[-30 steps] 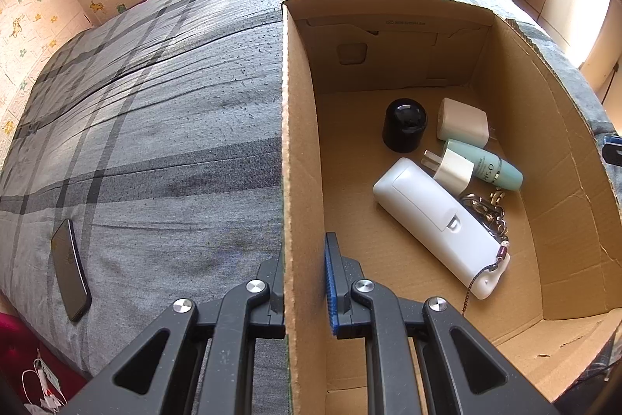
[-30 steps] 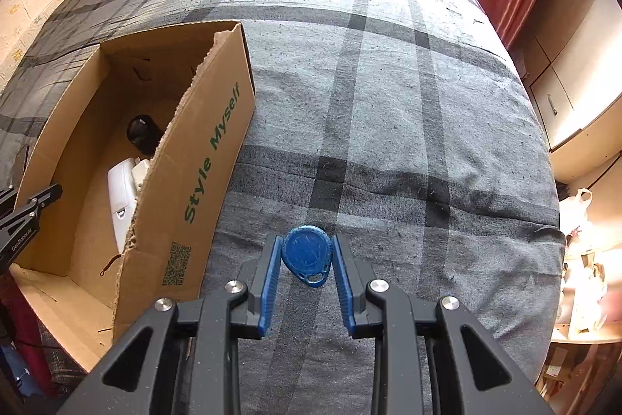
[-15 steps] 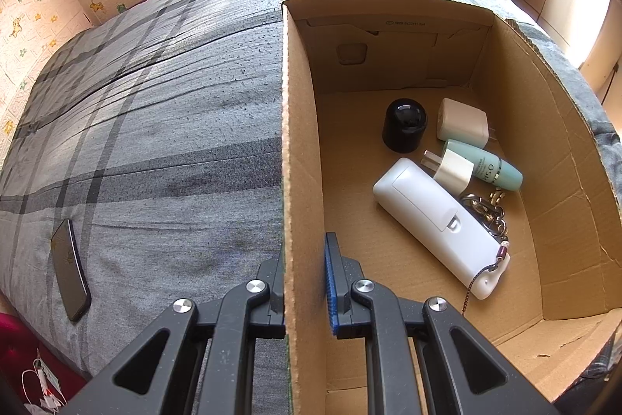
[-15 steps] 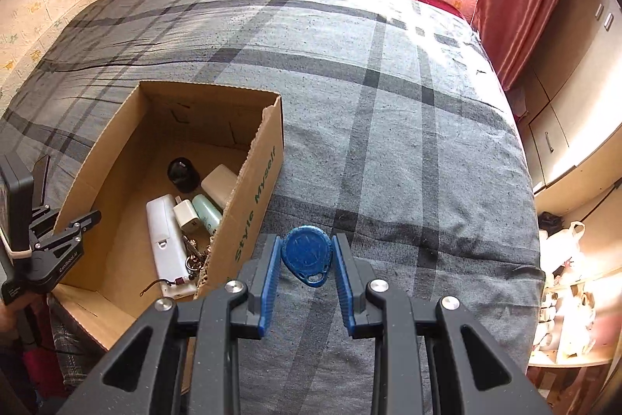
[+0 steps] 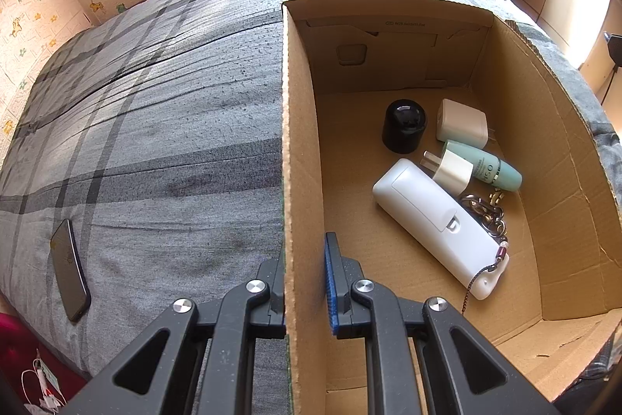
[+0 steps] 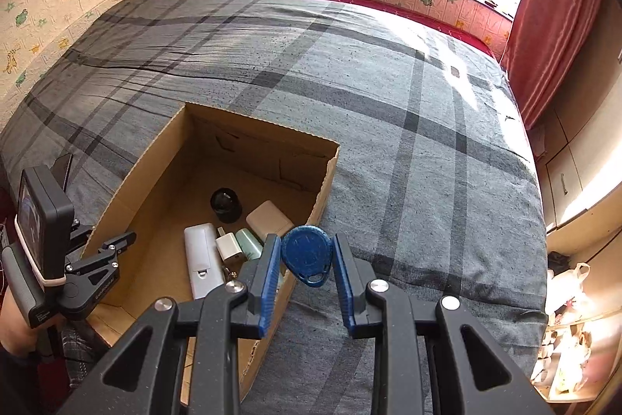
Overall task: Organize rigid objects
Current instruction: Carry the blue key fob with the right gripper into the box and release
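A cardboard box stood on the bed. In it a round cap sat left of a charger; nearer lay a tube, a small plug, a long remote and a key chain at the remote's right. A phone lay on the bed, left of the box.

My right gripper has black angular arms with triangular cut-outs, silver round screws and ribbed blue pads. At nine o'clock, my left gripper is black too, with white lettering and a screen block edged in white.
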Demonstrator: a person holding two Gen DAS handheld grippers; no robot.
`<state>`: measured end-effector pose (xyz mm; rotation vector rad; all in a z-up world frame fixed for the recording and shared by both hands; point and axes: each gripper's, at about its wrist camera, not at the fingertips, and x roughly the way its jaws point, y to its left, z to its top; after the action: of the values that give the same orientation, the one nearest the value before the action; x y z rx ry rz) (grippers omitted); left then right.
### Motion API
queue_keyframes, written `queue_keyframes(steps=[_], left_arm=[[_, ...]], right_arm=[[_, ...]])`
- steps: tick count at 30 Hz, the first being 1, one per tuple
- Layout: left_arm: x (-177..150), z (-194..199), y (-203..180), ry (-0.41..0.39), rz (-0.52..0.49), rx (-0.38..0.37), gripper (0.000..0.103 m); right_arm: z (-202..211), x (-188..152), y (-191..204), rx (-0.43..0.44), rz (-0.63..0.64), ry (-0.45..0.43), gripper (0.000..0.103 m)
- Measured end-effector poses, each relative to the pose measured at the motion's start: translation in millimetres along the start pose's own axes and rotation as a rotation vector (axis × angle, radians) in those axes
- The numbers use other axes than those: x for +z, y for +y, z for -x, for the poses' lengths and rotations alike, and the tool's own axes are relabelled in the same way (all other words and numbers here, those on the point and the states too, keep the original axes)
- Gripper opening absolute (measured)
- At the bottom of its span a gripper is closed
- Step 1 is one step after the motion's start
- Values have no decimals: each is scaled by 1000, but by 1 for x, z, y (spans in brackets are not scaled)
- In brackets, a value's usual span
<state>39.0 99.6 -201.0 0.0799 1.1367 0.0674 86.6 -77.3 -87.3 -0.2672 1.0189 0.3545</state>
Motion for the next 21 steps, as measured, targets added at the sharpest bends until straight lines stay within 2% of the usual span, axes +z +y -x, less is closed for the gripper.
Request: queue_keyframes(steps=[21], left_arm=[[1,-1,4,2,5,-13,15]], right_arm=[[-51,23,55,85,94,33,28]])
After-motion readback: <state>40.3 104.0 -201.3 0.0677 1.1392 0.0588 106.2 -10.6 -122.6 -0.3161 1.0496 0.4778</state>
